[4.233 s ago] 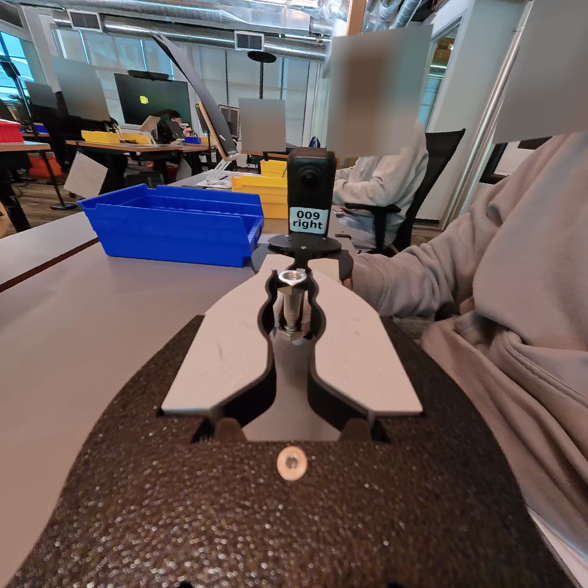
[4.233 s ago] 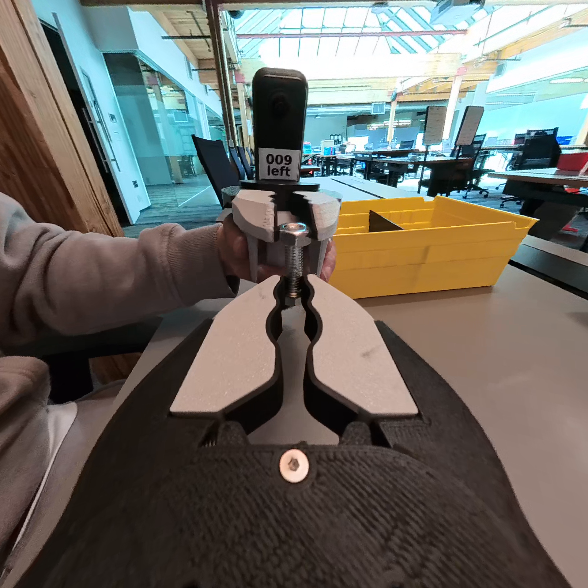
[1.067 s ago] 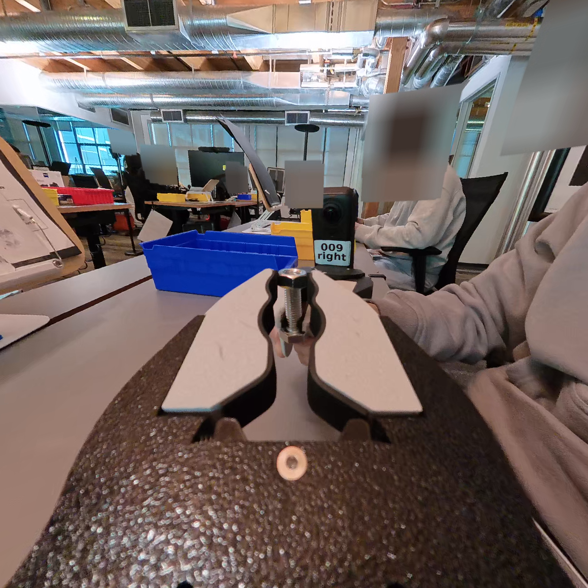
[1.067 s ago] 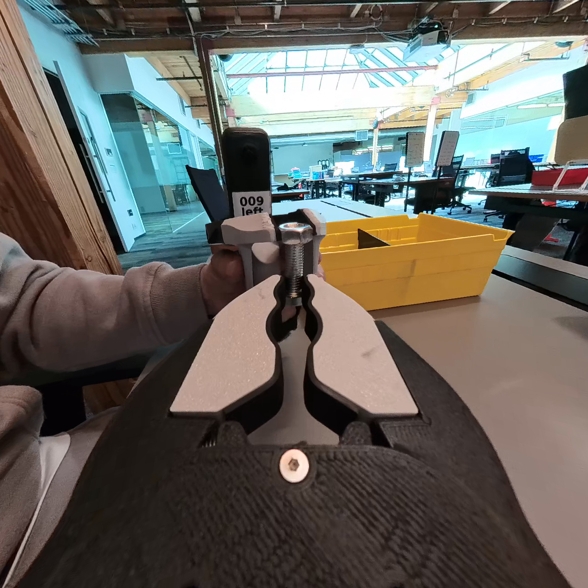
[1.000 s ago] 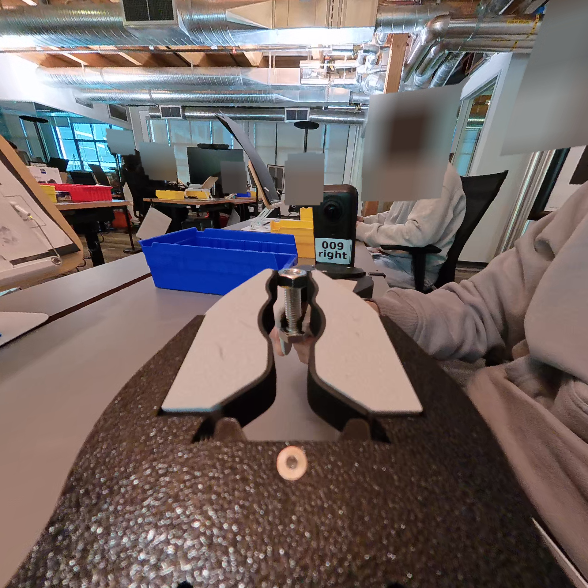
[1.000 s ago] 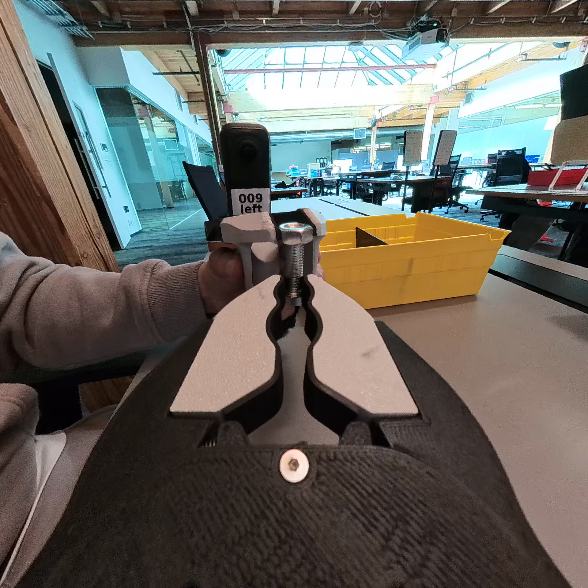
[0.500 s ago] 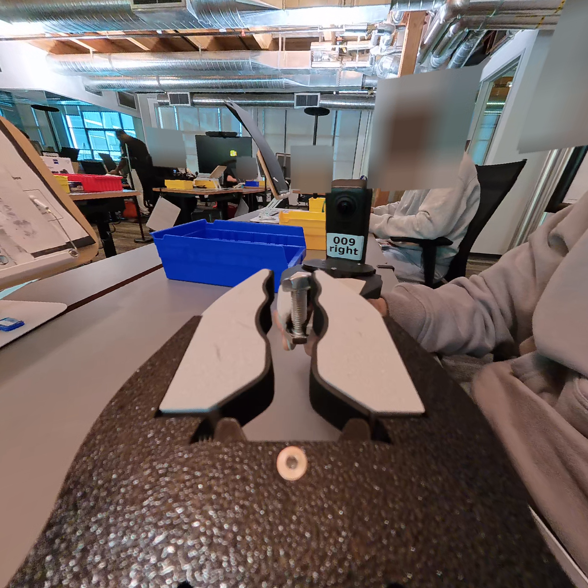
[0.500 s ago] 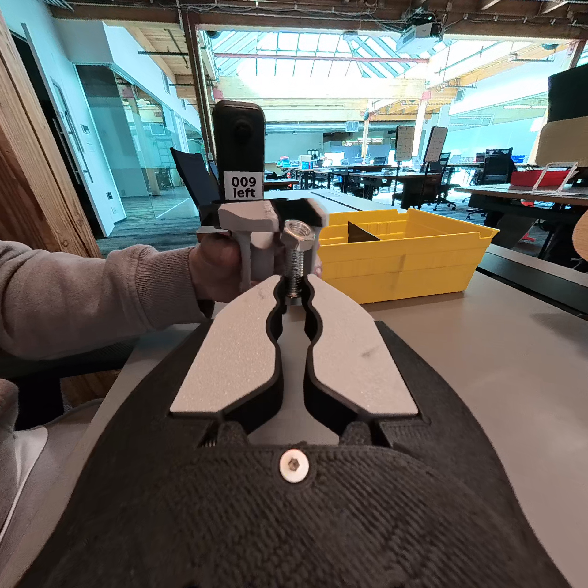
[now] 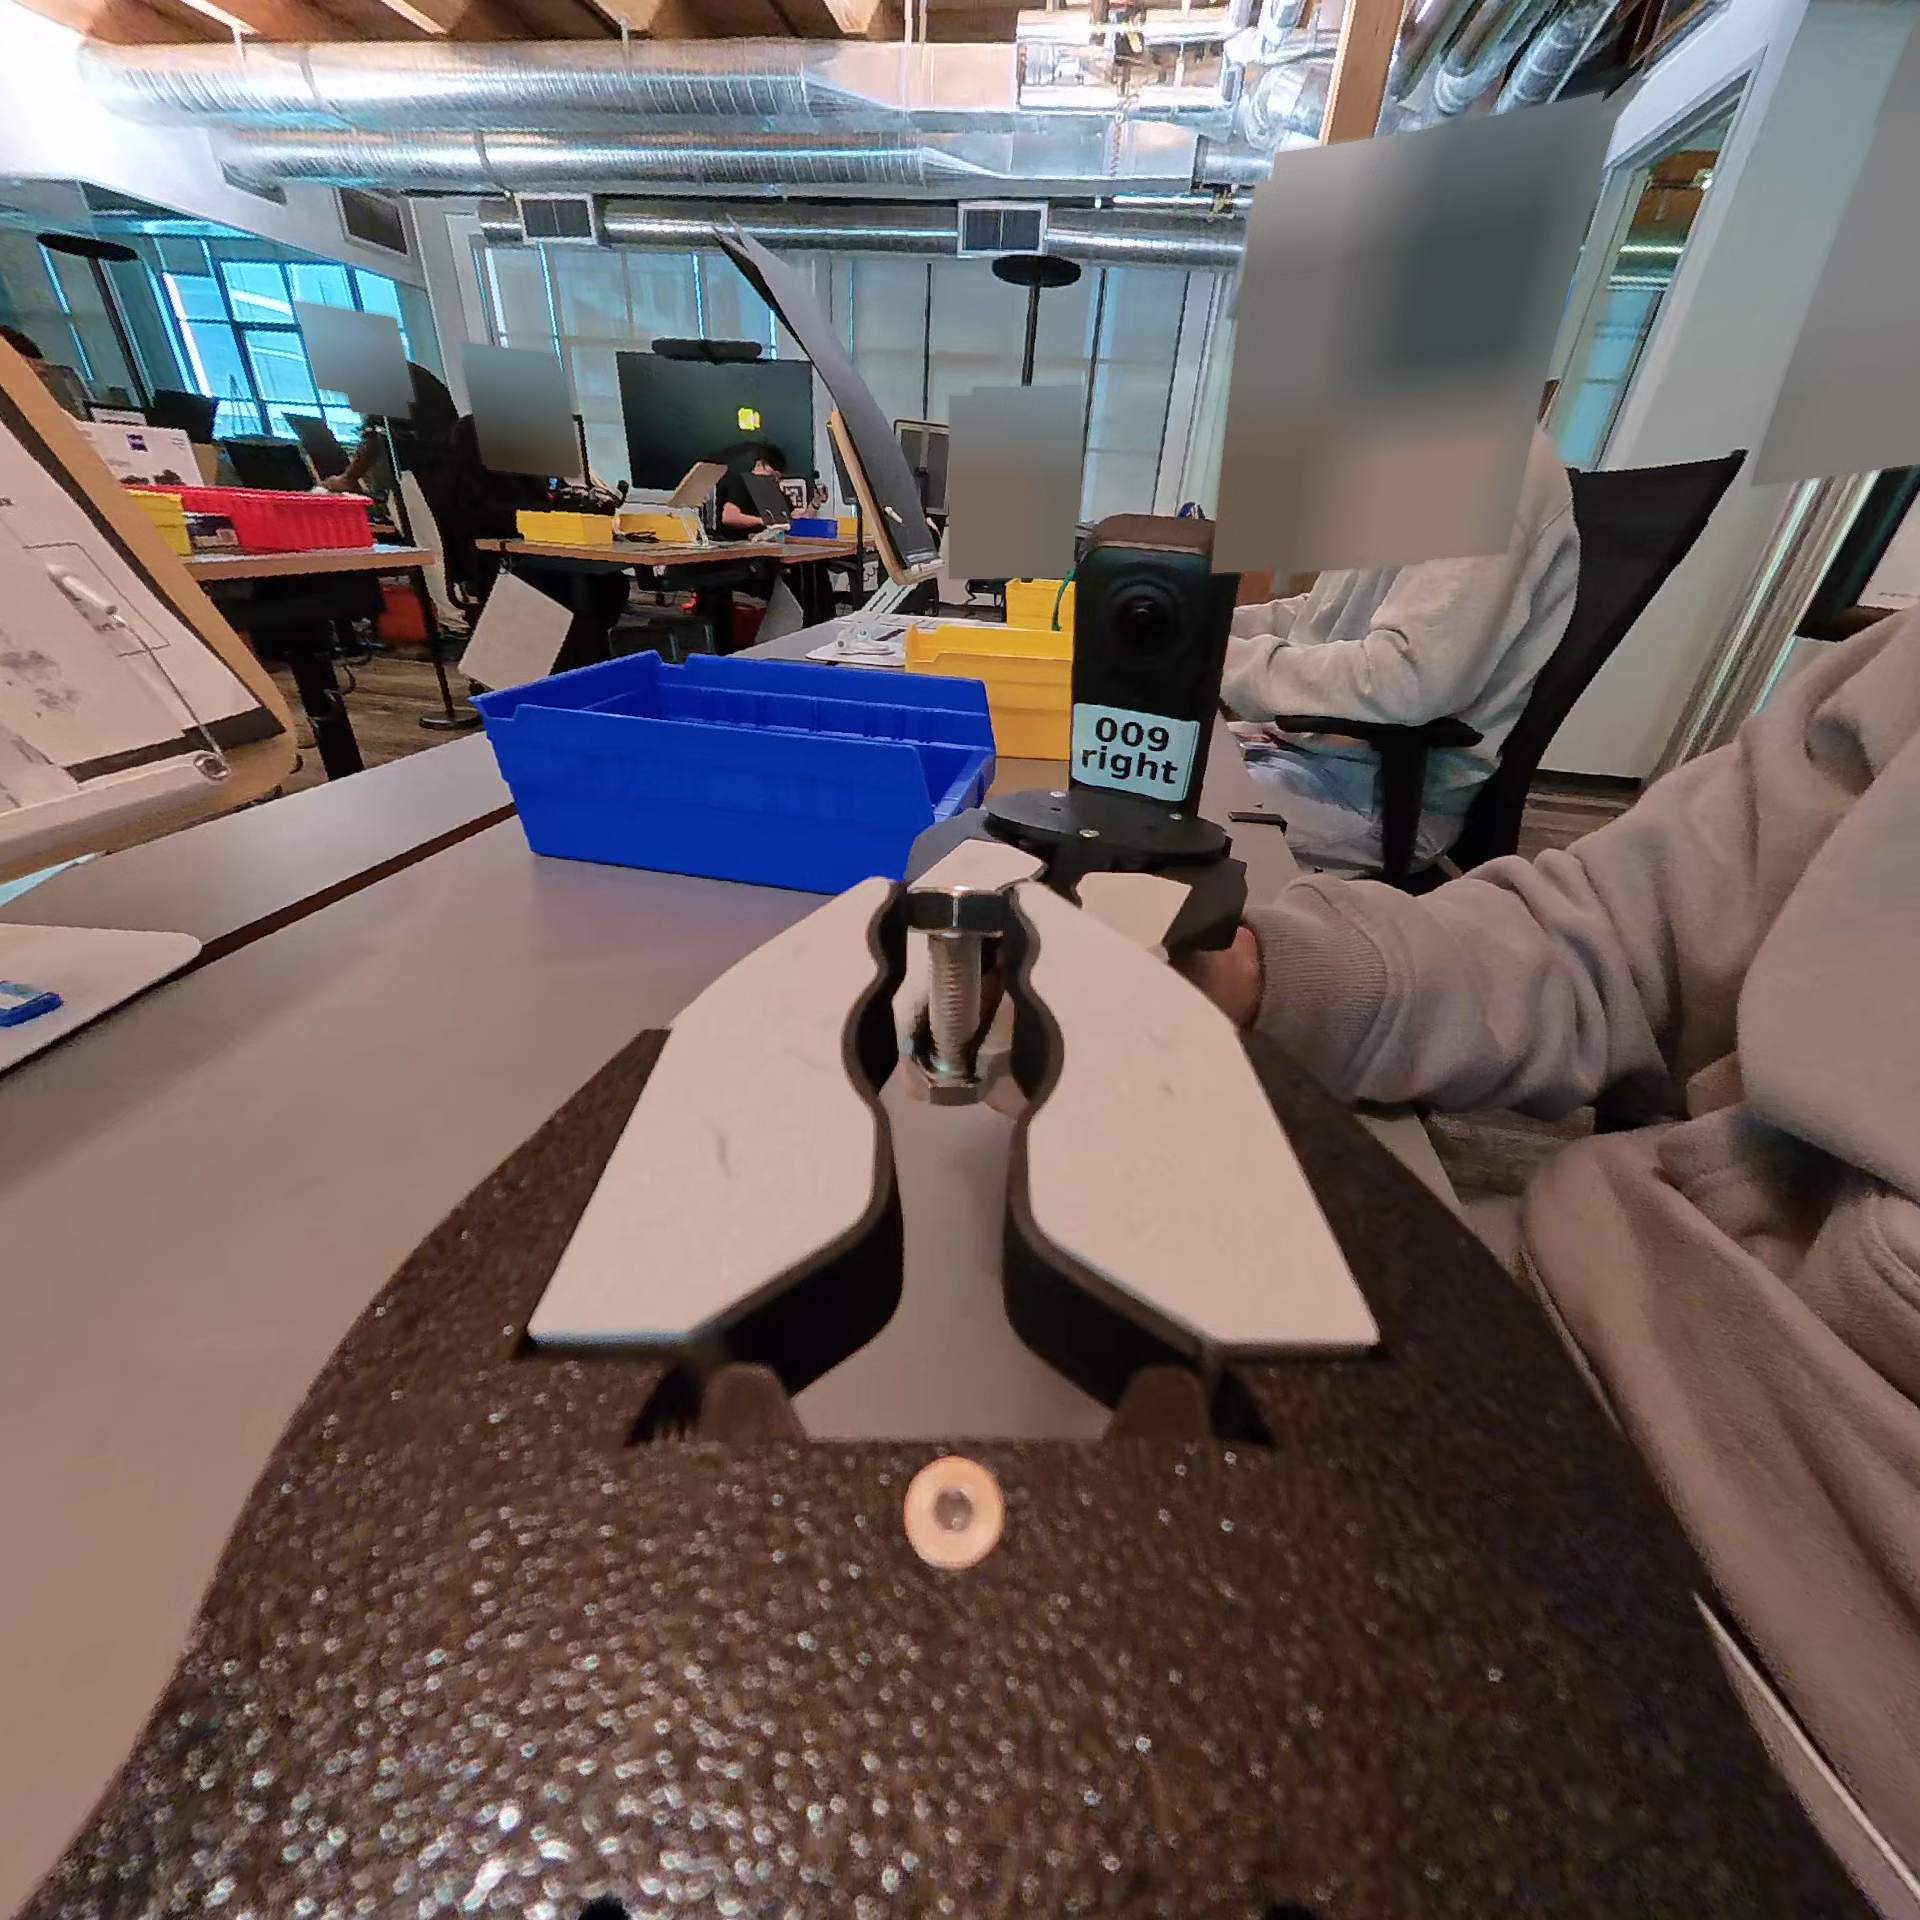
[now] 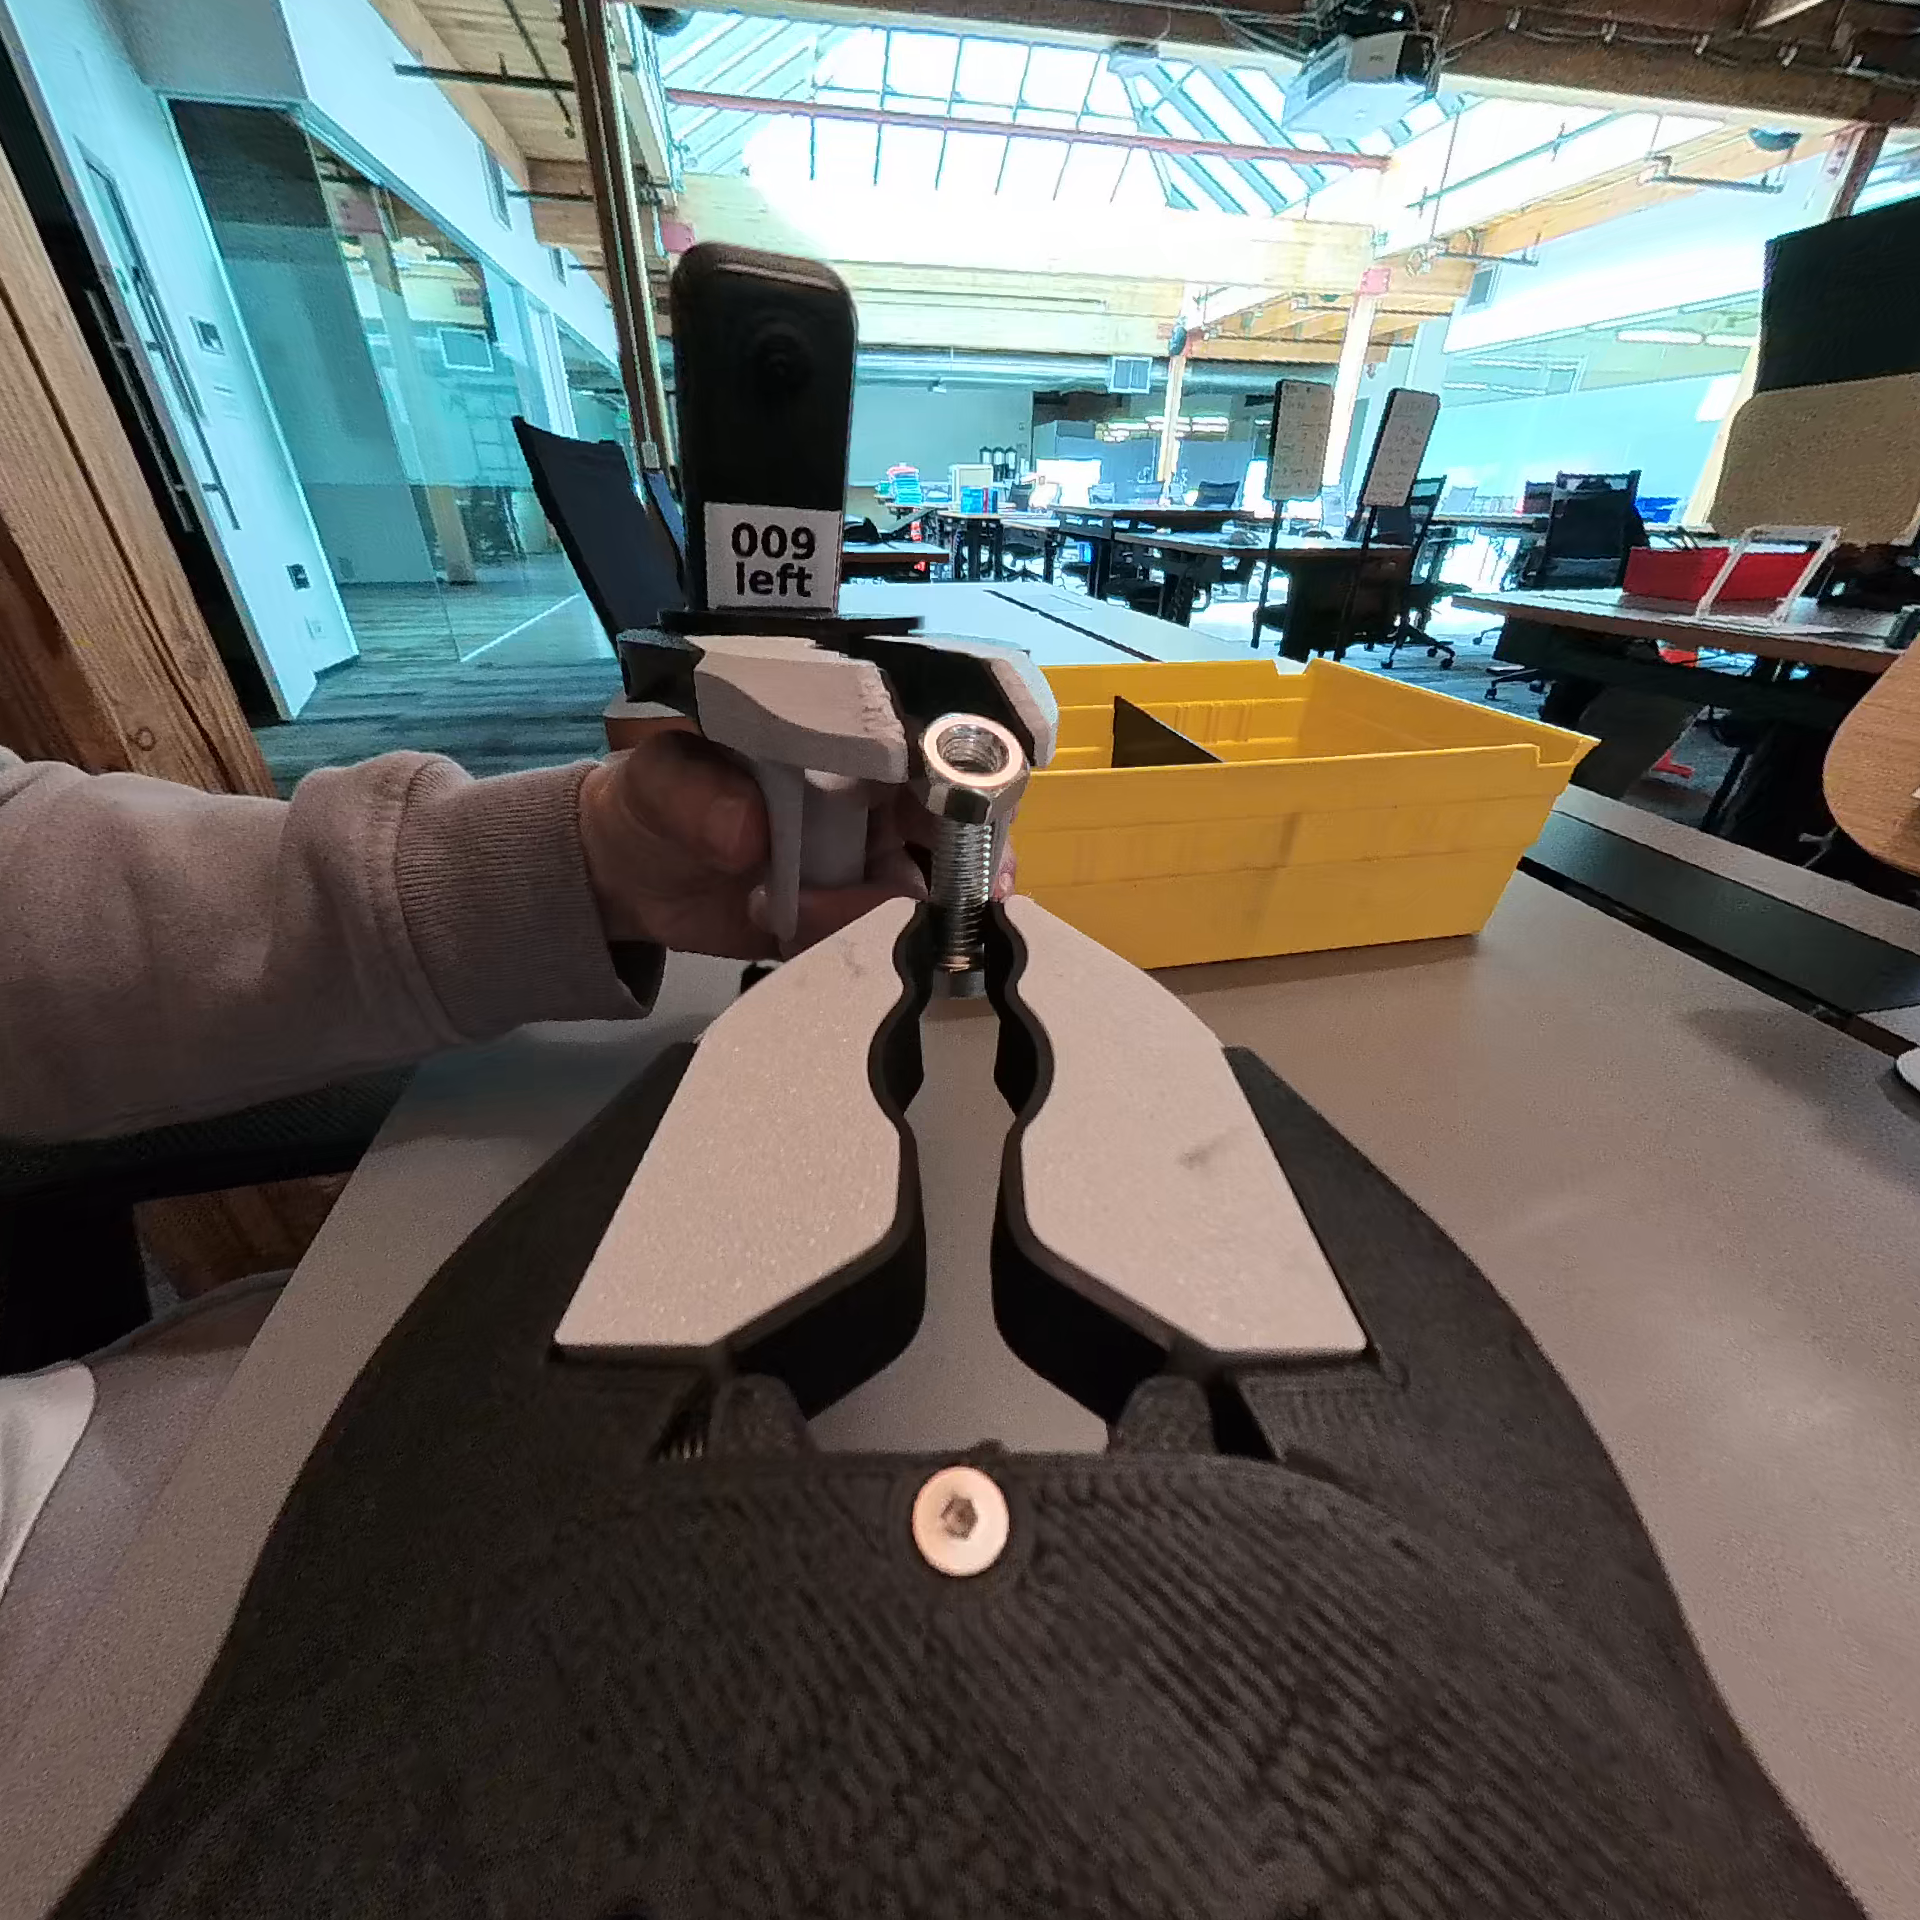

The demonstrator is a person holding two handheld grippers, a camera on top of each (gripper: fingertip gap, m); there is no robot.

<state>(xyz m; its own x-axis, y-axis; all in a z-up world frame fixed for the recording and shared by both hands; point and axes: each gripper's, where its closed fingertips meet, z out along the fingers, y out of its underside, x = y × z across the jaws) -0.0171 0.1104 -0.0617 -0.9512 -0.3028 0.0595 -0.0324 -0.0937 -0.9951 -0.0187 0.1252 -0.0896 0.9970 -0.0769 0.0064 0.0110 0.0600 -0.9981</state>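
A steel bolt (image 10: pixel 961 873) stands roughly upright between my two grippers, with a hex nut (image 10: pixel 975 758) on its top end. My right gripper (image 10: pixel 956 925) is shut on the threaded shaft just above the bolt head (image 10: pixel 958 982). My left gripper (image 9: pixel 954 904) faces it, and its fingertips close on the nut (image 9: pixel 956 912). The shaft (image 9: pixel 951 987) runs down through the gap between its fingers. In the right wrist view the left gripper (image 10: pixel 951 727) is turned at an angle, with the nut at its tips. The right gripper (image 9: pixel 1049 883) shows just beyond in the left wrist view.
A blue bin (image 9: pixel 727 769) stands on the grey table (image 9: pixel 364 1039) behind the left gripper's tips. A yellow bin (image 10: pixel 1278 821) stands beyond the right gripper. A slanted document stand (image 9: pixel 94 665) is at the far left. The person's grey sleeve (image 9: pixel 1558 987) fills the right side. My left and right fingertips are right by each other.
The two grippers have turned relative to each other about the bolt. The right gripper now sits farther right in the left wrist view, and the left gripper looks angled. Both grasps have held.
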